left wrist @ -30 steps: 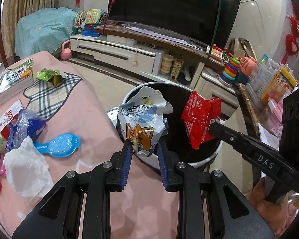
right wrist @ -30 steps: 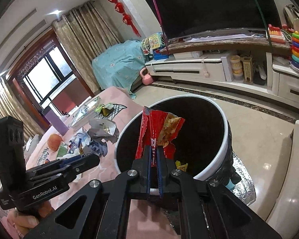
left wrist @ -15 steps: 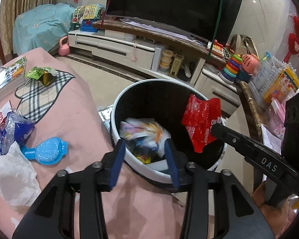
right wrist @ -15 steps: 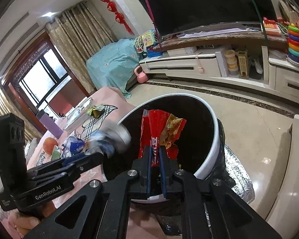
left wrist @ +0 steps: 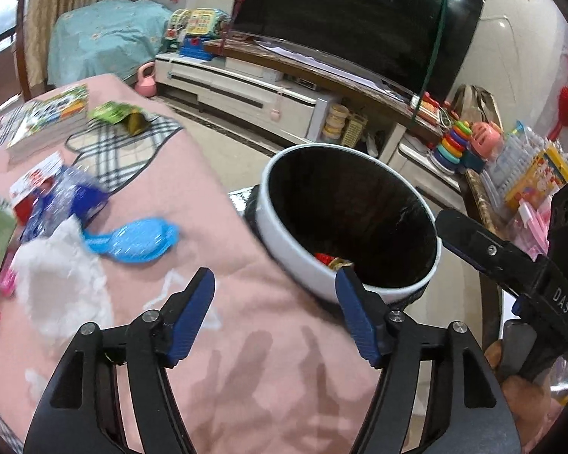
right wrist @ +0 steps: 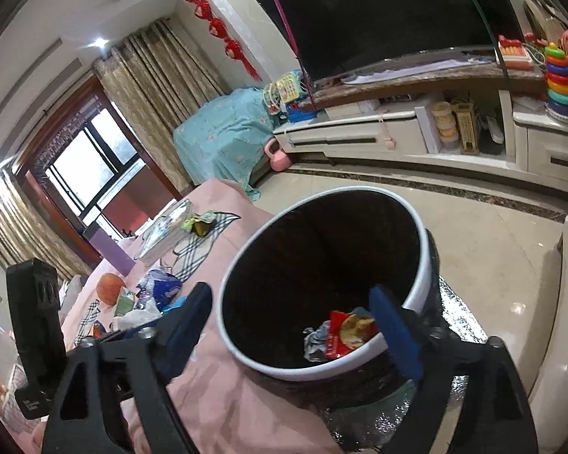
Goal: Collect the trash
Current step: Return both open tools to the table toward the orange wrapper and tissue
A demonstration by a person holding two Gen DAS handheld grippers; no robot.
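A white-rimmed bin (left wrist: 284,253) with a black inside stands against the pink-clothed table (left wrist: 216,204). At its bottom lie a red snack bag (right wrist: 344,335) and a crumpled silvery wrapper (right wrist: 314,340). My left gripper (left wrist: 275,274) hangs over the table edge beside the bin, its jaws opening with nothing between them. Above the bin's near rim (right wrist: 246,355), my right gripper (right wrist: 291,292) has its jaws opening too, also empty. Loose trash on the table: a blue plastic blister (left wrist: 132,240), a white crumpled sheet (left wrist: 56,276), a blue-and-clear wrapper (left wrist: 64,196) and a green packet (left wrist: 121,115).
Books (left wrist: 49,117) and a plaid cloth (left wrist: 125,151) lie at the table's far end, and an orange (right wrist: 110,287) sits further left. Behind the bin is tiled floor, a long TV stand (left wrist: 246,87) with a large TV, and a pink kettlebell (left wrist: 145,81). Toys crowd a shelf (left wrist: 511,166) at right.
Both grippers went from shut to open. The cartoon-print bag left my left gripper and the red bag left my right one; both fell into the bin. My left gripper shifted back over the table.
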